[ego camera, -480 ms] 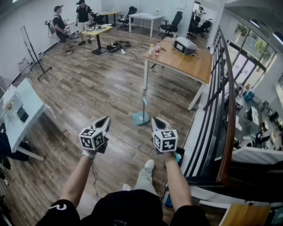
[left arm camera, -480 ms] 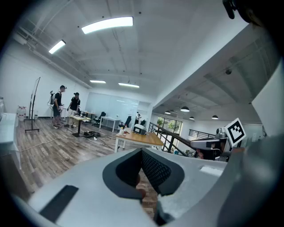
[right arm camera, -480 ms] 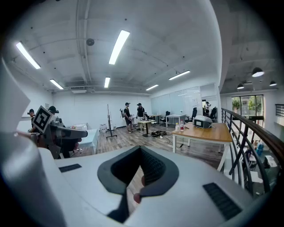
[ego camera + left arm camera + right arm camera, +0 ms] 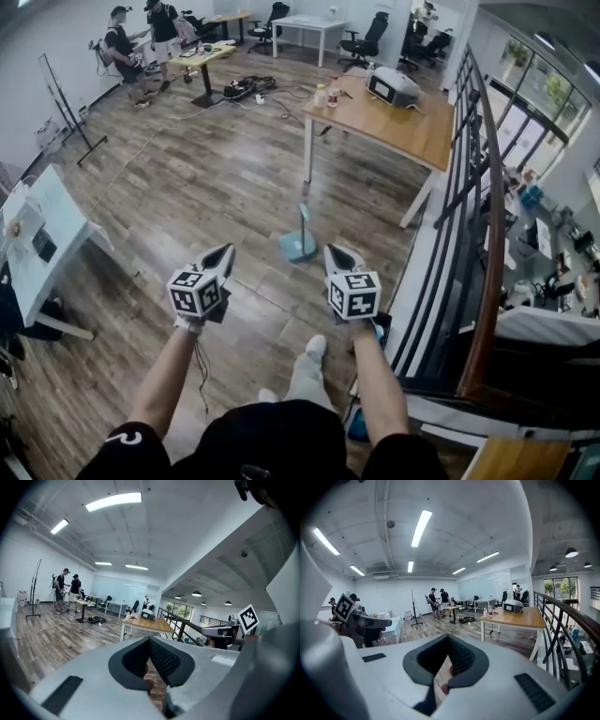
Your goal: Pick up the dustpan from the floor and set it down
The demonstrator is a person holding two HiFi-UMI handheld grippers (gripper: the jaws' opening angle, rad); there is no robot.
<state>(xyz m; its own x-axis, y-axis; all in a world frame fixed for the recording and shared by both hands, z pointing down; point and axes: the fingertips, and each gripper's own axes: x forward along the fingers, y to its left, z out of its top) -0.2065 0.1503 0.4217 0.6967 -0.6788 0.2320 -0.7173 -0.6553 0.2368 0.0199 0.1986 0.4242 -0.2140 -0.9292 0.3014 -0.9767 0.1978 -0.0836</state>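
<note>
A teal dustpan (image 4: pixel 298 246) with an upright handle stands on the wooden floor, just ahead of and between my two grippers. My left gripper (image 4: pixel 222 254) is held out to its left, jaws shut and empty. My right gripper (image 4: pixel 335 253) is to its right, also shut with nothing in it. Neither touches the dustpan. In the left gripper view the left gripper (image 4: pixel 151 679) has its jaws together, and in the right gripper view the right gripper (image 4: pixel 440 682) does too. The dustpan shows in neither gripper view.
A wooden table (image 4: pixel 403 131) with a white machine (image 4: pixel 393 87) and bottles (image 4: pixel 326 96) stands beyond the dustpan. A dark railing (image 4: pixel 476 197) runs along the right. A white table (image 4: pixel 47 239) is at left. Two people (image 4: pixel 141 37) stand far back.
The head view has shifted forward a little, so the room sits slightly higher in the picture. Both grippers keep the same pose, and the dustpan has not moved.
</note>
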